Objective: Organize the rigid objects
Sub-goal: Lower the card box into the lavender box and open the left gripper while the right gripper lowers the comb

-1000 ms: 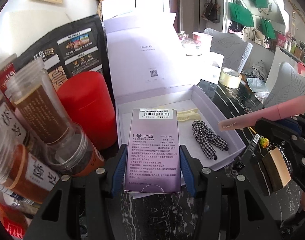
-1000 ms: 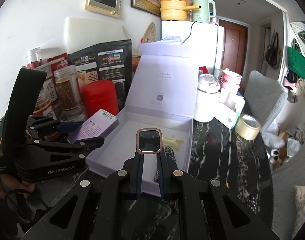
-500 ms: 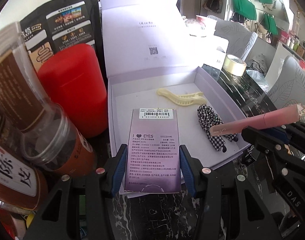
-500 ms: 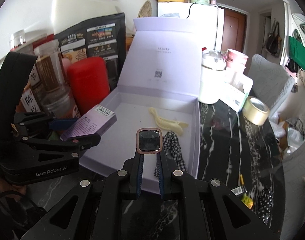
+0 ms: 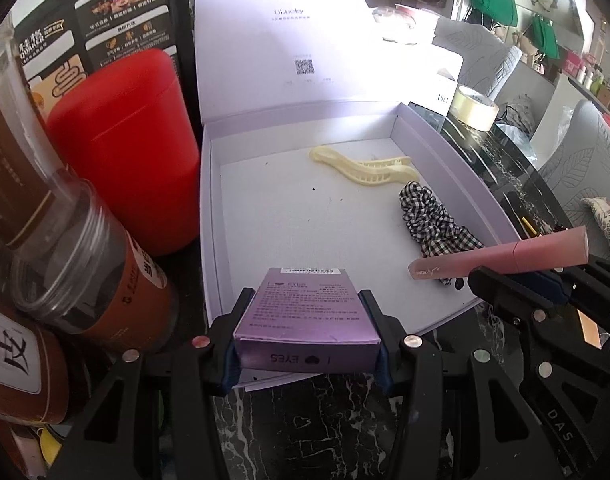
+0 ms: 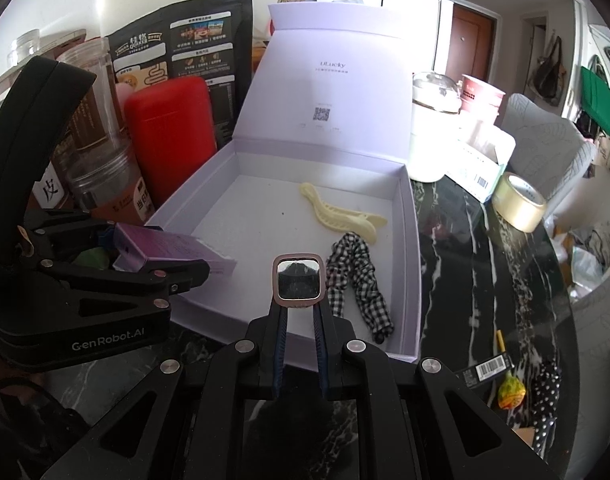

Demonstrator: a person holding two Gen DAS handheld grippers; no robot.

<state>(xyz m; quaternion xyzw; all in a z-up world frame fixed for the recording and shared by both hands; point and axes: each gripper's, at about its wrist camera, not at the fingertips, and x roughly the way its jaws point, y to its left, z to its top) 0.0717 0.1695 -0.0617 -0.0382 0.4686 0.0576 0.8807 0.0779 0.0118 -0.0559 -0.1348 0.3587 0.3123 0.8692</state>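
Cardboard purple box (image 5: 305, 312) clamped flat; slim pink tube (image 5: 501, 258) gripped.

We are seeing a black marble table (image 6: 477, 280) bearing an open lilac box (image 6: 409, 264); left of the box, a red canister (image 6: 169, 136) and jars (image 6: 101, 176); right, a tape roll (image 6: 519, 202); behind it, a white container (image 6: 433, 132).

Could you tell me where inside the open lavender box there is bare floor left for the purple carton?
The box floor is bare on its left half, between the left wall and the yellow hair clip, back to the lid hinge. The right side is crowded: clip, then checkered scrunchie. The left gripper holds the purple carton over the near-left corner.
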